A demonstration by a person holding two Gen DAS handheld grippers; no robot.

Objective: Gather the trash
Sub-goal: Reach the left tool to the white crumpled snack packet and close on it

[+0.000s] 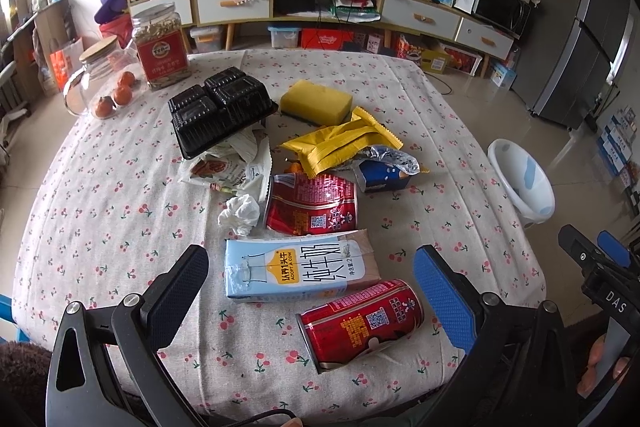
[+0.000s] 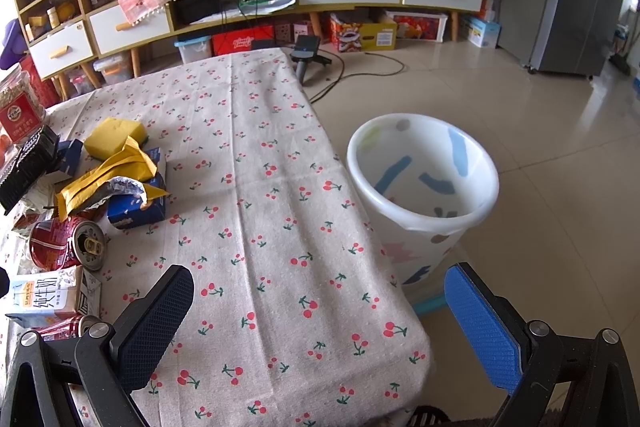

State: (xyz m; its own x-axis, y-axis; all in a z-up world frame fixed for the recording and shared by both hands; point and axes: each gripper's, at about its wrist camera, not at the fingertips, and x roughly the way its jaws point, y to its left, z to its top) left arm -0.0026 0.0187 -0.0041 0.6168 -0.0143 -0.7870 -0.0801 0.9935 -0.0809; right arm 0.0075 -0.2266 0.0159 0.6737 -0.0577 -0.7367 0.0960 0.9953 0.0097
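The left gripper (image 1: 312, 291) is held wide open and empty over the red aluminium can (image 1: 360, 323) near the table's front edge; the right gripper (image 2: 320, 331), likewise spread and empty, faces the white plastic bin (image 2: 424, 187) beside the table's right edge, ready for trash.

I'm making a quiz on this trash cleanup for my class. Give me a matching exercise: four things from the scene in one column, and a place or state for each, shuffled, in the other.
Things:
1. milk carton
2. sponge
3. trash bin
4. glass jar

Places or states:
A. on the floor beside the table
B. holds small orange fruits
C. lying flat between two red cans
D. yellow, behind the yellow wrapper

Pairs: 1-C, 2-D, 3-A, 4-B
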